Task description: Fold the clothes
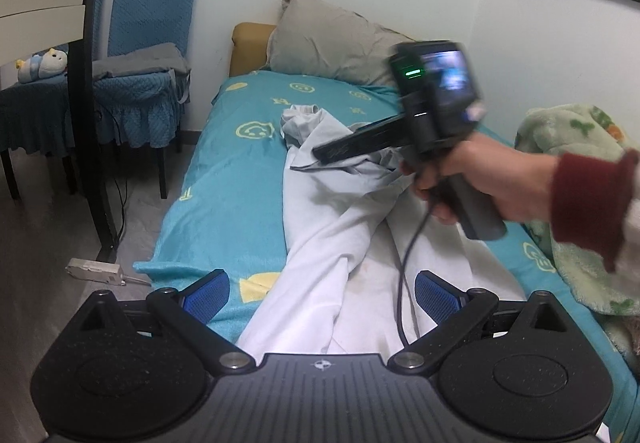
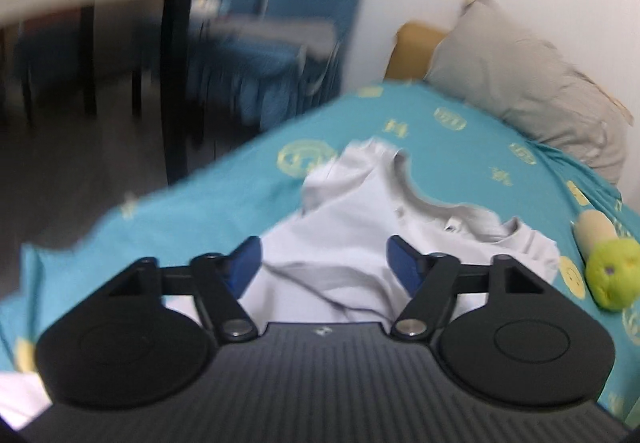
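Room: a bed (image 1: pixel 224 163) with a teal smiley sheet, a grey pillow (image 1: pixel 328 43) at its head.
Shirt: the pale shirt (image 1: pixel 340 211) lies rumpled lengthwise on the bed, collar toward the pillow.
Left hand-held gripper (image 1: pixel 322 293): spread, empty, over the hem.
Right hand-held gripper (image 2: pixel 324 263): spread, empty, near the collar.
Progress: no fold looks made; smoothing and folding all remain.

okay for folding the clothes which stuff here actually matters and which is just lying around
Belongs to the job:
white shirt, crumpled on the teal bedsheet
left gripper, open
right gripper, open

Just lying about:
grey pillow
green plush toy
green blanket
blue chairs
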Motion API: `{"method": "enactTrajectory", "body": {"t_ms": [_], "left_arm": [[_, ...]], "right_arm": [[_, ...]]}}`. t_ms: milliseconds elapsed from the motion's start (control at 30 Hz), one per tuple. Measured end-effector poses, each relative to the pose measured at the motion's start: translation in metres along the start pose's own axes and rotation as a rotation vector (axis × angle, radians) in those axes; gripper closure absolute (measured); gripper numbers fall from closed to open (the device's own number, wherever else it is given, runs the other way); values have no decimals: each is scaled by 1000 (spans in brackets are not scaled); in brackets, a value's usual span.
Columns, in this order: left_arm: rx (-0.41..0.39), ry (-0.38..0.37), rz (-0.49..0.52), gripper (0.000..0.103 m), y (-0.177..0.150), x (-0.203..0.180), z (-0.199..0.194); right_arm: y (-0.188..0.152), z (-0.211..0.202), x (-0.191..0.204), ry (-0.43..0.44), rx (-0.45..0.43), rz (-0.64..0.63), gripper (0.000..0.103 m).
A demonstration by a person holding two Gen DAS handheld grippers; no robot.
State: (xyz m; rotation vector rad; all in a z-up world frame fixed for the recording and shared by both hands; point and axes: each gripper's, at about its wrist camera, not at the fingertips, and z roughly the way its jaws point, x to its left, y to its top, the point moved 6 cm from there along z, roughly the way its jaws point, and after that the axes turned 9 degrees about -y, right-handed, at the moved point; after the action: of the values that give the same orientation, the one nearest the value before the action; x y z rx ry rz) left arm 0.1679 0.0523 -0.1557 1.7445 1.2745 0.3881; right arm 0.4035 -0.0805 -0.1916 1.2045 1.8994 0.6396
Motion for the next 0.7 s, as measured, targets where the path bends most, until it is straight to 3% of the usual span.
{"method": "enactTrajectory", "body": {"t_ms": [67, 100, 133, 233, 367, 433, 533, 633, 700], "left_arm": [[7, 1, -4, 3, -2, 1, 2], [10, 1, -9, 3, -2, 2, 2], [13, 2, -13, 3, -3, 3, 3], [14, 4, -22, 3, -4, 4, 2], [0, -2, -16, 3, -4, 0, -3], [-8, 2, 3, 3, -4, -3, -4], [-19, 11, 35, 3, -4, -7, -5], [-8, 9, 36, 3, -5, -8, 0], [3, 8, 31, 3, -6, -8, 4]], "right_arm": [[-7, 17, 6, -7, 54, -63, 50], [-9, 20, 4, -28, 69, -66, 81], [-10, 20, -1, -44, 64, -28, 93], [1, -3, -25, -26, -55, 152, 95], [7, -25, -74, -106, -163, 372, 96], [-2, -23, -107, -188, -153, 518, 96], [-33, -4, -148, -282, -58, 712, 96], [-67, 23, -168, -304, 61, 841, 96], [-81, 33, -170, -294, 88, 870, 96]]}}
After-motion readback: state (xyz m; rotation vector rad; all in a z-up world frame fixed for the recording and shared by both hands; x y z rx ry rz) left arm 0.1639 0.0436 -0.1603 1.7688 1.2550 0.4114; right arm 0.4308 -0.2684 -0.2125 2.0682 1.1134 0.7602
